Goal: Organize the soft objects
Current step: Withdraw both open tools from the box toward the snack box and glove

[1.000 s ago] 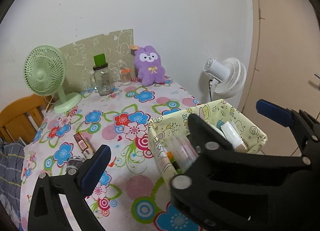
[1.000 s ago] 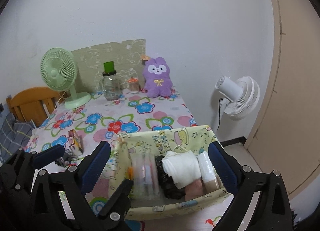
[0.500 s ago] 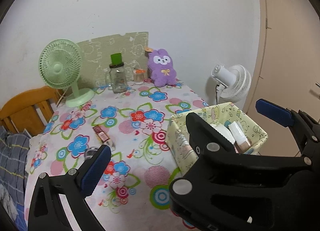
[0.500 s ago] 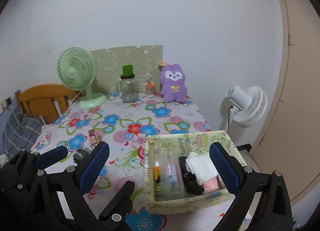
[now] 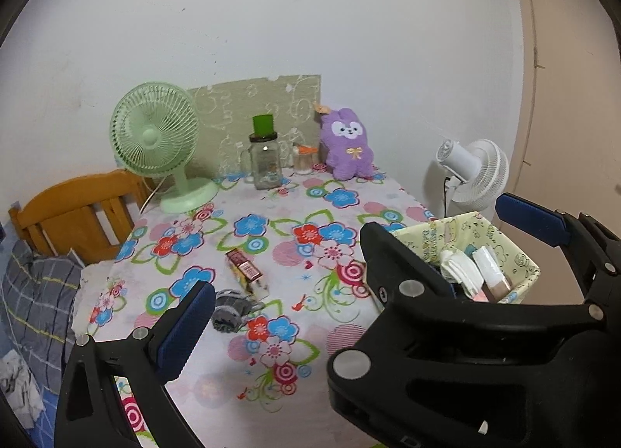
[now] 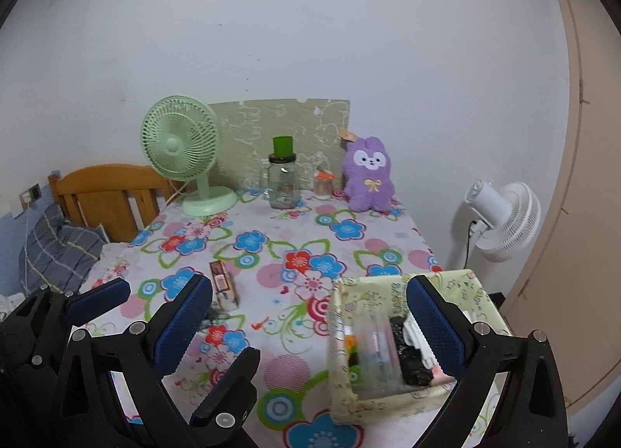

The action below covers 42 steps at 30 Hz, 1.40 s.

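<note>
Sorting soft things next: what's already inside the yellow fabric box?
The box holds clear tubes, a black bundle and white rolled cloths. The hand-held gripper hides its right end.

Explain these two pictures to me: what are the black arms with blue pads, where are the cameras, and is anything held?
Each picture comes from a fisheye camera on a hand-held two-finger gripper, looking along its fingers. The left gripper and right gripper both stand open and hold nothing. On the floral table lie a yellow fabric basket of rolled items, a grey rolled cloth, a small carton, a glass jar, a green fan and a purple plush. A white fan stands beside the table.
</note>
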{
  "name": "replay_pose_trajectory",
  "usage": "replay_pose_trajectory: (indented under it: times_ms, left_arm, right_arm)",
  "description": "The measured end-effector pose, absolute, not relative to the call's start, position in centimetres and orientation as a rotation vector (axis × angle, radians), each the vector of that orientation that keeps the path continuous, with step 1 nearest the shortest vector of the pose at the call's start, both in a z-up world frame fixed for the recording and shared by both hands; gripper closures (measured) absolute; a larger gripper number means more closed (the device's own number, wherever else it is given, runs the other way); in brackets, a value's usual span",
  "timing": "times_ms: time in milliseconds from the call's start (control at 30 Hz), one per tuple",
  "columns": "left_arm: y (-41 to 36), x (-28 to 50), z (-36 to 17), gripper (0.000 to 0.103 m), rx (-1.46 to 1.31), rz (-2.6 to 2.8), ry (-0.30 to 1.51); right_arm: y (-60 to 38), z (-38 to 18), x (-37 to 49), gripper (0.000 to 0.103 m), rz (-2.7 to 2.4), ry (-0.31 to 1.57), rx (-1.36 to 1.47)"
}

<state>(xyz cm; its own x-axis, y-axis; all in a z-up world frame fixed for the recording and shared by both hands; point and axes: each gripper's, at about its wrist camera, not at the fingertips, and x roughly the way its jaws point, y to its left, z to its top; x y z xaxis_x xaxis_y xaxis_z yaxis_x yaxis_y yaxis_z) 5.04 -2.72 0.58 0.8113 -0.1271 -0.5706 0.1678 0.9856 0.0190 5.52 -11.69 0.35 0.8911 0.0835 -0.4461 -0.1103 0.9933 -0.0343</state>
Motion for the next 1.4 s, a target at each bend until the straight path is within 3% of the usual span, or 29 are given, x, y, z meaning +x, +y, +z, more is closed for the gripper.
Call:
replay_pose_trajectory:
  times_ms: [1067, 1167, 1400]
  left_arm:
    - [5.7, 11.6, -3.3, 0.001, 0.021, -0.062, 0.617]
    - [6.2, 12.4, -4.2, 0.006, 0.013, -0.060, 0.623]
    - [7.0, 14.2, -6.2, 0.006, -0.011, -0.063, 0.661]
  right_arm:
    - [-4.0, -4.3, 13.2, 0.001, 0.177, 0.564, -0.015]
    - [-3.5, -5.2, 14.0, 0.001, 0.170, 0.579, -0.019]
    - [-2.7, -7.0, 15.8, 0.001, 0.159, 0.603, -0.033]
